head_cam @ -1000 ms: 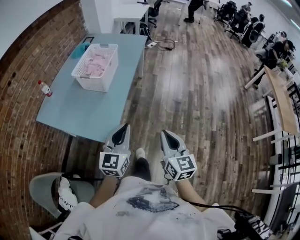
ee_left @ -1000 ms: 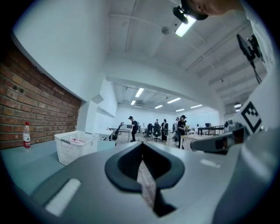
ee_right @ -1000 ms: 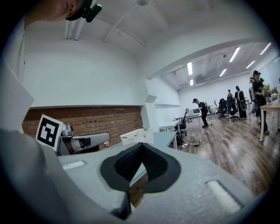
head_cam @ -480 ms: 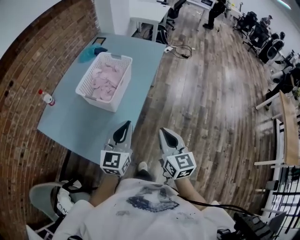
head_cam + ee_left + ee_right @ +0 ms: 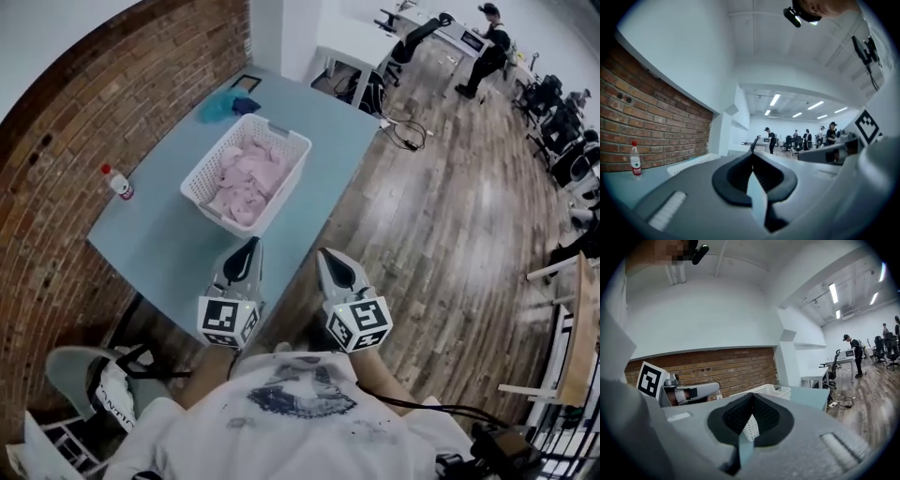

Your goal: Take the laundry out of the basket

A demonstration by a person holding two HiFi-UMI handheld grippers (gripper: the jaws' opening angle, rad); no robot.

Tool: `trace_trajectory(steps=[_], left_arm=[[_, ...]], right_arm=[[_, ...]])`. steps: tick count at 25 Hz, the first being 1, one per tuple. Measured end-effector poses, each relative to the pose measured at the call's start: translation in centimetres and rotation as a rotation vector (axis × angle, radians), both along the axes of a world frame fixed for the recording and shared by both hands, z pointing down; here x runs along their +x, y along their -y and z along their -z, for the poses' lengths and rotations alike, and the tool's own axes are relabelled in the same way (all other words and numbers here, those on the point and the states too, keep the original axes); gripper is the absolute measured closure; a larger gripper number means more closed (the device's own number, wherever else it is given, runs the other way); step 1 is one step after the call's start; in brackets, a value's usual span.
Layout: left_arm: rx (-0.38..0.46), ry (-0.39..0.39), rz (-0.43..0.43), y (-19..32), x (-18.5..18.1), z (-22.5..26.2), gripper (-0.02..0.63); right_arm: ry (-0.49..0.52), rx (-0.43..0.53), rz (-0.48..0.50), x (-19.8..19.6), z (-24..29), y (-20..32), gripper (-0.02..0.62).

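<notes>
A white slatted laundry basket [image 5: 208,172] stands on a light blue table [image 5: 155,234] by the brick wall, filled with pink laundry [image 5: 248,178]. Its rim also shows in the left gripper view [image 5: 691,162] and in the right gripper view [image 5: 768,390]. My left gripper [image 5: 251,246] and right gripper [image 5: 324,254] are held side by side near my chest, short of the table's near edge, both shut with nothing between the jaws. In the left gripper view the left gripper [image 5: 752,153] points over the table; the right gripper [image 5: 751,396] points toward the basket.
A small bottle with a red cap [image 5: 117,182] stands on the table near the wall. A teal cloth [image 5: 217,107] lies behind the basket. A grey chair [image 5: 80,375] is at my left. Desks, office chairs and people fill the far room over wooden floor [image 5: 450,244].
The table and basket have come nearer and shifted right in the head view as I walk toward them. Both grippers stay shut and held in the same pose.
</notes>
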State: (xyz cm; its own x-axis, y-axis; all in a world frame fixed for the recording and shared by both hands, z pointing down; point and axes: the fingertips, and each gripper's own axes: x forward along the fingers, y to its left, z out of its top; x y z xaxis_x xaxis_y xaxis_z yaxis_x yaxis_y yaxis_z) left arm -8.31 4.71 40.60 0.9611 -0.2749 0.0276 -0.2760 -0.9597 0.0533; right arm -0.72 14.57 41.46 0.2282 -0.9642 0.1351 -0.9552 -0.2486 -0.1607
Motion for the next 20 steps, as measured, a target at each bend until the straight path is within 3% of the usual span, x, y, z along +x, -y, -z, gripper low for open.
trace_trajectory(steps=[10, 20], left_arm=[[0.000, 0.044, 0.279, 8.0, 3.6, -1.7, 0.614], [-0.034, 0.130, 0.602, 16.0, 10.6, -1.7, 0.614]], right_arm=[[0.020, 0.004, 0.269, 6.8, -1.7, 10.8, 0.598], [0.089, -0.029, 0.620, 14.6, -2.2, 22.7, 0.598]])
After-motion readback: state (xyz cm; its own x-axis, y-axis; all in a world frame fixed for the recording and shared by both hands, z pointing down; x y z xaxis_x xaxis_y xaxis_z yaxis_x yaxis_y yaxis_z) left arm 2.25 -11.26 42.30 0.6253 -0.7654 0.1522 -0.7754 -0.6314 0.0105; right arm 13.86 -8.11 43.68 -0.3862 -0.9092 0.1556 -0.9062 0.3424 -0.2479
